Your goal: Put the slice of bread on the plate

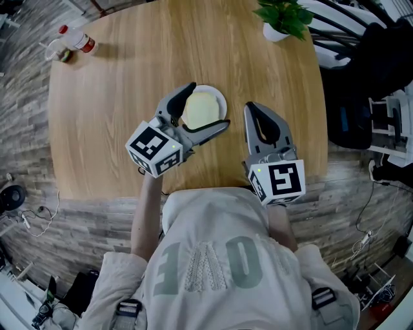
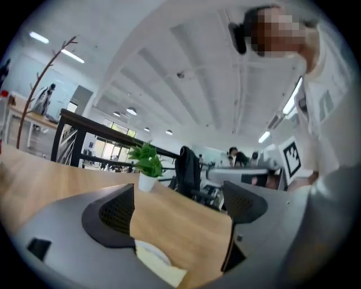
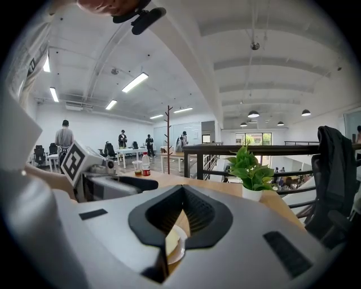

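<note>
Head view: a round wooden surface [image 1: 116,116] with a white plate [image 1: 221,98] near its middle.
On the plate: the pale slice of bread [image 1: 201,109] lies flat inside the rim, so the task looks done.
Left side: the left claw [image 1: 210,104] reaches in from the plate's 8 o'clock with its jaws spread as wide as they go. One tip is at the plate's 11 o'clock and the other at its 4 o'clock. It holds nothing, and in the left gripper view the bread shows low under the gap, clear of both pads.
Right side: the right claw [image 1: 250,108] sits near the plate's 3 o'clock, jaws together at the tips, empty.
Handling: the bread is probably light, soft and floppy, and likely to dent or tear under a hard squeeze.
Where to hold: across two opposite crust edges, closing only until the pads meet it.
Elsewhere: a potted plant [image 1: 284,18] at the surface's 1 o'clock and a bottle [image 1: 76,40] at 10 o'clock, both well apart from the plate.
</note>
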